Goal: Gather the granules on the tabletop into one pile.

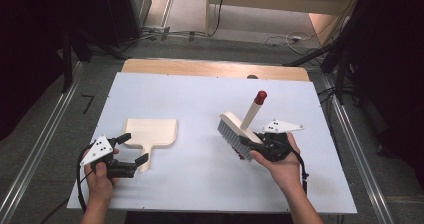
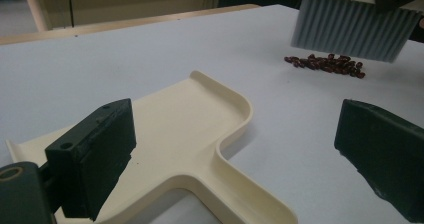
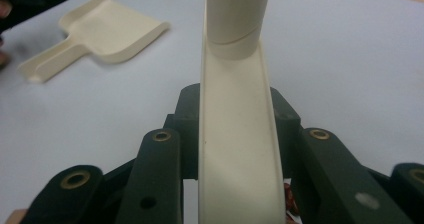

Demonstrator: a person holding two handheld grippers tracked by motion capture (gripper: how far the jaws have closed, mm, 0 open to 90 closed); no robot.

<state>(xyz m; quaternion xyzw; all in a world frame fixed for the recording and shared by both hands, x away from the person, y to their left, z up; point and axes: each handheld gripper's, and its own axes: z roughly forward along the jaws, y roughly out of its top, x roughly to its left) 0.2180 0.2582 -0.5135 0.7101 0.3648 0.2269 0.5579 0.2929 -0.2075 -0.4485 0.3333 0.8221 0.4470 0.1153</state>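
Your left tool [image 2: 240,159] stood with jaws apart over the cream dustpan [image 2: 185,129] on the white worktop [image 2: 150,54], while beyond it grey brush bristles [image 2: 350,31] hung just above scattered dark beans [image 2: 325,64].

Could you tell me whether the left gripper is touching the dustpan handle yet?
Apart: the left gripper view shows the open left gripper astride the dustpan handle, pads clear.
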